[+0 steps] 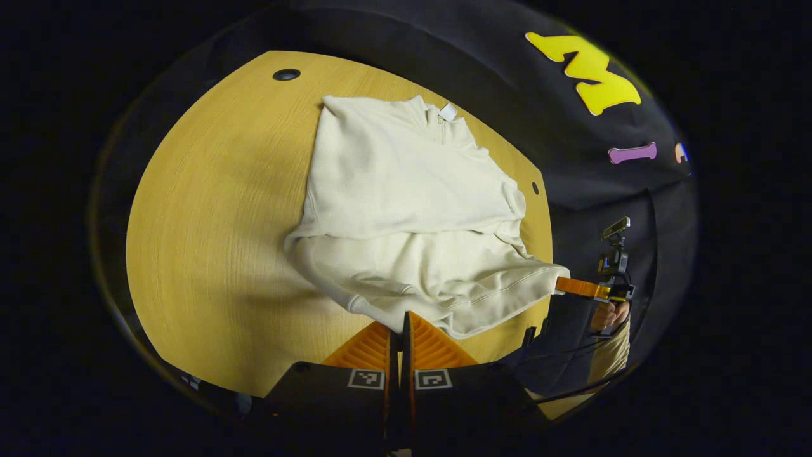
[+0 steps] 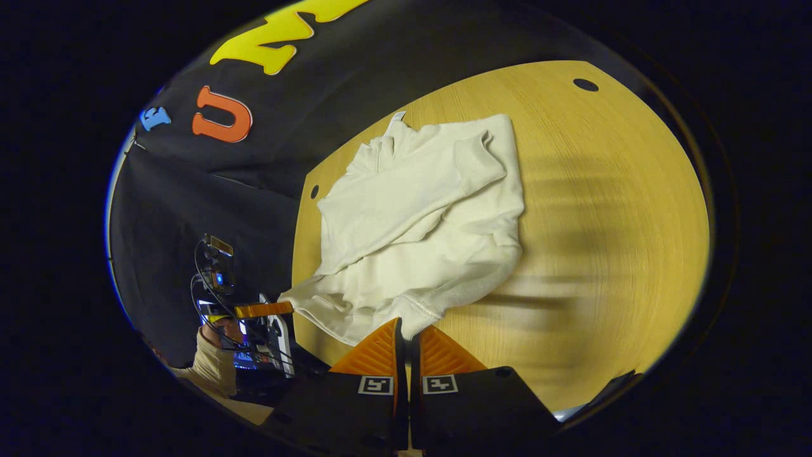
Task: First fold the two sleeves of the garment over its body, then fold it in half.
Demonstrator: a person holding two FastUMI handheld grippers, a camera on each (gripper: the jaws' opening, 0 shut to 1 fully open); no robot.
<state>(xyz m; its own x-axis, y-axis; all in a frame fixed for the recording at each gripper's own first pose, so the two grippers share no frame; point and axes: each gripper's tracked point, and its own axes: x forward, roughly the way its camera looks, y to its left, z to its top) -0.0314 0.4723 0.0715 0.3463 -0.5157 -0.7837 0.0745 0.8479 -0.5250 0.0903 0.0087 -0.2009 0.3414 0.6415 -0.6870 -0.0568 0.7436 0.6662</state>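
In the left gripper view, the cream garment [image 1: 406, 209] lies on the wooden table [image 1: 209, 241], collar at the far end near the booth wall, both sleeves already folded across its body. The left gripper [image 1: 401, 317] has its fingers closed together on the near hem — the cloth's edge runs right into the slit between them. Off to the right, the right gripper [image 1: 561, 284] pinches the other hem corner, with the hand [image 1: 608, 315] that holds it just behind, past the table edge. In the right gripper view, the garment lies ahead and slightly left, its hem bunched and lifted toward the camera — the right gripper's fingers [image 2: 374, 352] are clamped on that edge. The left gripper shows at the left, gripping the far hem corner.
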